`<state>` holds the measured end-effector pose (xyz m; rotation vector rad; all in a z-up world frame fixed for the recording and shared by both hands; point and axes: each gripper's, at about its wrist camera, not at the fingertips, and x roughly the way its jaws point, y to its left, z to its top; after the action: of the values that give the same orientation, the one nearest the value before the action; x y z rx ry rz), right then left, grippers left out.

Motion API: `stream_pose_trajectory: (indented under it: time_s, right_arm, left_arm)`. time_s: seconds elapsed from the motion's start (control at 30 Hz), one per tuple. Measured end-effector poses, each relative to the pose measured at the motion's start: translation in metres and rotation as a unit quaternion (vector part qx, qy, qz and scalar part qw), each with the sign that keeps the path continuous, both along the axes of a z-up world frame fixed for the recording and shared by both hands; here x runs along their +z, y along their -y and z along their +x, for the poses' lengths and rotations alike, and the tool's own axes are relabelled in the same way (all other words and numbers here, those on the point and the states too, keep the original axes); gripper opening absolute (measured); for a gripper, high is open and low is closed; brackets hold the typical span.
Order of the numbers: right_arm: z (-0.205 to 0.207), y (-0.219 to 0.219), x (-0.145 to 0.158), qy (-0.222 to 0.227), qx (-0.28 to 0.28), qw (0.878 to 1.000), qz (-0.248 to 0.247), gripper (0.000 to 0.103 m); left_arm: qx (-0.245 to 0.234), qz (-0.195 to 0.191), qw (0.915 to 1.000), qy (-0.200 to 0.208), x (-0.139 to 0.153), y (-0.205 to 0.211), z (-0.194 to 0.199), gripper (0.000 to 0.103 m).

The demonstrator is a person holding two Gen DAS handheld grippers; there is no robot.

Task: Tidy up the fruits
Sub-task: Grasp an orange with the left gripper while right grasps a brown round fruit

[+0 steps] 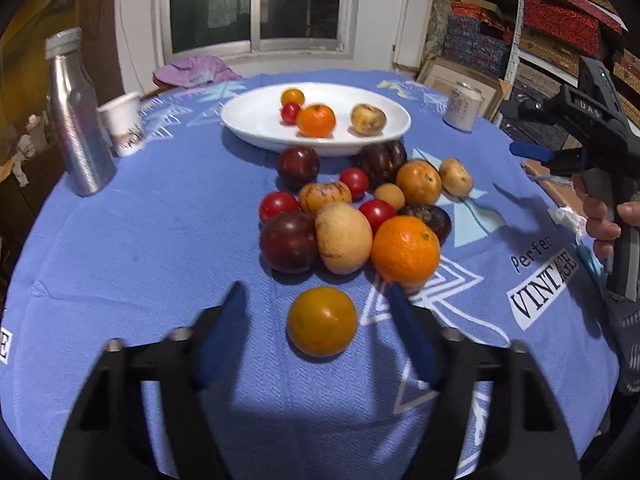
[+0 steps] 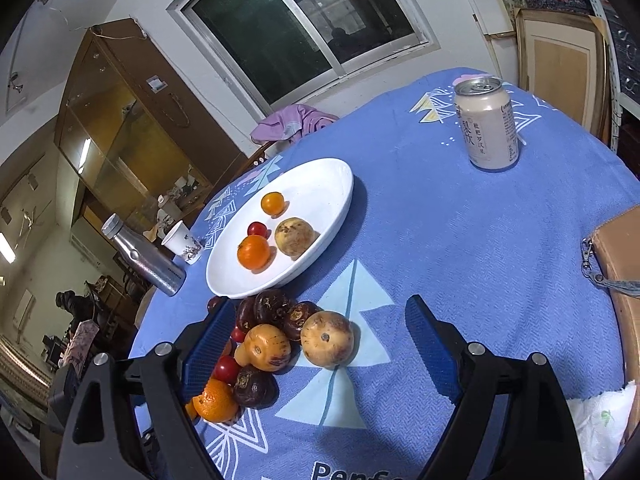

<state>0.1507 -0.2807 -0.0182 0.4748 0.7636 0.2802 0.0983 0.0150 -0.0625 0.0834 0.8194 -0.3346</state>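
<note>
A white oval plate point(image 1: 248, 120) point(image 2: 320, 184) sits at the table's far middle with two small oranges, a red tomato and a brown-yellow fruit in it. In front of it lies a pile of fruits point(image 1: 352, 208) point(image 2: 264, 344): dark plums, red tomatoes, tan fruits, a big orange point(image 1: 405, 249). A lone yellow-orange fruit point(image 1: 322, 321) lies between the fingers of my open left gripper point(image 1: 316, 296), untouched. My right gripper point(image 2: 320, 312) is open and empty above the pile, a tan spotted fruit point(image 2: 327, 338) between its fingers. The right gripper also shows in the left wrist view point(image 1: 532, 152).
A silver bottle point(image 1: 76, 120) point(image 2: 144, 258) and a white paper cup point(image 1: 124, 124) point(image 2: 182, 242) stand at the table's left. A drink can point(image 1: 462, 106) point(image 2: 488, 124) stands at the far right. A brown pouch point(image 2: 618, 256) and crumpled tissue point(image 2: 604, 428) lie at the right edge.
</note>
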Motion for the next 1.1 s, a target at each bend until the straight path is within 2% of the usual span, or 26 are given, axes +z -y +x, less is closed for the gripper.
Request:
stream_pose_trajectory:
  time_s: [0.1,0.27,0.33,0.37,0.6,0.8,0.87,0.93,1.03,1.1]
  right_arm:
    - [0.000,-0.001,0.000,0.001,0.003,1.000,-0.001,0.088]
    - [0.001,-0.007,-0.002,-0.001,0.008,1.000,-0.017,0.088]
    - [0.002,-0.008,-0.003,-0.003,0.008,1.000,-0.026,0.088]
    - [0.002,-0.009,-0.004,-0.005,0.008,0.999,-0.031,0.088]
    - [0.009,-0.025,-0.020,-0.034,0.029,0.996,-0.079,0.088]
    - [0.010,-0.040,-0.028,-0.032,0.040,0.992,-0.115,0.088]
    - [0.014,-0.040,-0.032,-0.038,0.035,0.992,-0.114,0.086]
    - [0.018,-0.038,-0.037,-0.052,0.041,0.993,-0.099,0.075]
    - [0.023,-0.033,-0.046,-0.077,0.044,0.994,-0.068,0.065]
    - [0.024,-0.033,-0.048,-0.079,0.043,0.994,-0.062,0.064]
  left_arm:
    - [-0.011,0.003,0.9997,-0.021,-0.007,0.005,0.005,0.053]
    - [-0.020,0.009,0.9996,-0.020,-0.009,0.011,0.003,0.050]
    - [-0.014,0.004,0.9997,-0.022,-0.009,0.008,0.003,0.039]
    - [-0.011,0.001,0.9996,-0.024,-0.009,0.006,0.002,0.037]
    - [-0.010,-0.027,0.9992,-0.027,-0.006,-0.004,-0.002,0.037]
    - [-0.003,-0.039,0.9989,-0.028,-0.005,-0.008,-0.001,0.037]
    - [-0.005,-0.038,0.9989,-0.028,-0.006,-0.007,-0.001,0.037]
    - [-0.006,-0.038,0.9989,-0.028,-0.006,-0.006,0.000,0.037]
    - [-0.005,-0.039,0.9988,-0.029,-0.006,-0.006,0.000,0.037]
    - [-0.005,-0.040,0.9987,-0.030,-0.006,-0.007,0.001,0.037]
